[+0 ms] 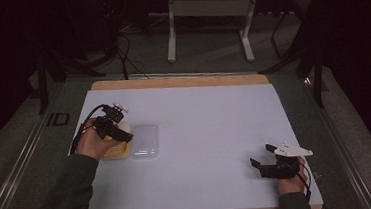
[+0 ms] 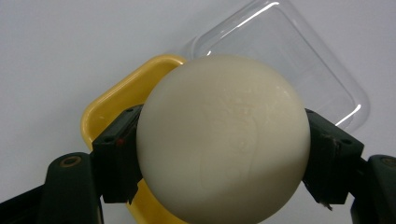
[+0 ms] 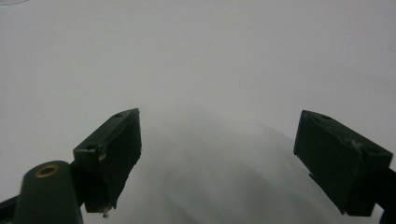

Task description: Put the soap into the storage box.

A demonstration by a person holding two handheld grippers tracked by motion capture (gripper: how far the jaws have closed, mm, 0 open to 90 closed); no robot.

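A cream-white ball (image 2: 223,137) sits clamped between the two black jaws of my left gripper (image 2: 223,154), directly above a yellow container (image 2: 116,100). A clear plastic lid (image 2: 285,60) lies flat beside that container. In the high view the left gripper (image 1: 116,128) hovers over the yellow container (image 1: 115,151) at the table's left, with the clear lid (image 1: 145,142) to its right. My right gripper (image 1: 263,157) rests low at the front right, jaws wide apart and nothing between them (image 3: 231,158).
A white sheet (image 1: 201,133) covers the wooden table (image 1: 171,81). Beyond the far edge stand a metal frame's legs (image 1: 170,30) and loose cables (image 1: 127,54) on a dark floor.
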